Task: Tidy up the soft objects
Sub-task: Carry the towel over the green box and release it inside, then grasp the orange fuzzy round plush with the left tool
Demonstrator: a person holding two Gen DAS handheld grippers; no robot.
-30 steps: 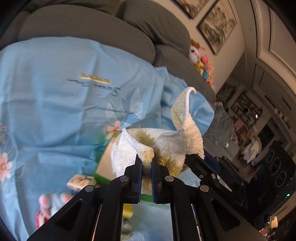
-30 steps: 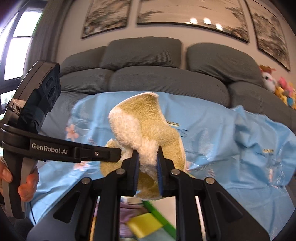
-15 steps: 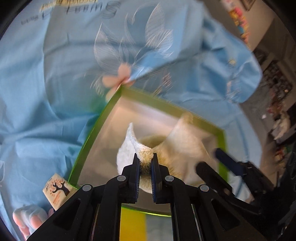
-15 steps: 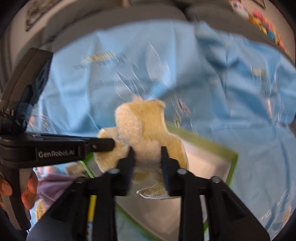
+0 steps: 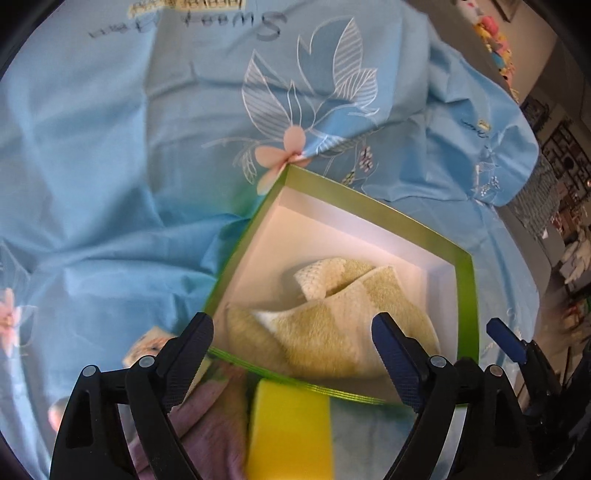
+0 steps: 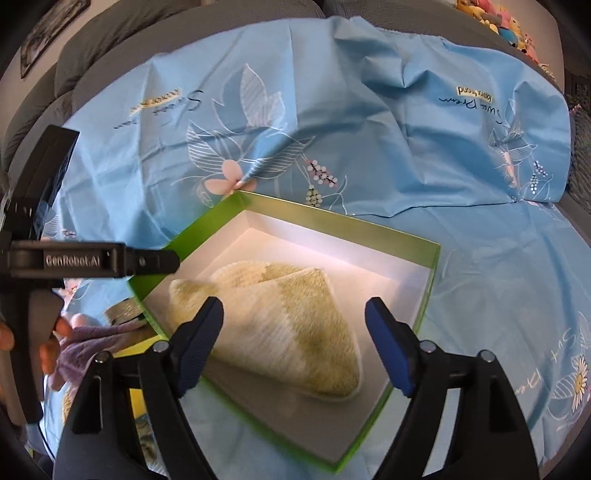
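Observation:
A folded yellow-green and white towel [image 5: 332, 332] lies inside a green-rimmed white box [image 5: 373, 206] on a blue flowered sheet. It also shows in the right wrist view [image 6: 280, 325], in the same box [image 6: 332, 225]. My left gripper [image 5: 295, 354] is open and empty just above the towel's near side. My right gripper [image 6: 295, 339] is open and empty over the towel. The left gripper's body [image 6: 88, 258] shows at the left of the right wrist view.
The blue sheet [image 6: 369, 129] covers a grey sofa [image 6: 110, 40]. A yellow sponge-like block [image 5: 288, 428], a purple cloth [image 5: 210, 424] and a small printed item [image 5: 147, 345] lie near the box's front edge. Plush toys [image 6: 517, 22] sit at the far right.
Both grippers held the towel up, lowered it into the box, then opened and let go. The towel now lies folded in the box.

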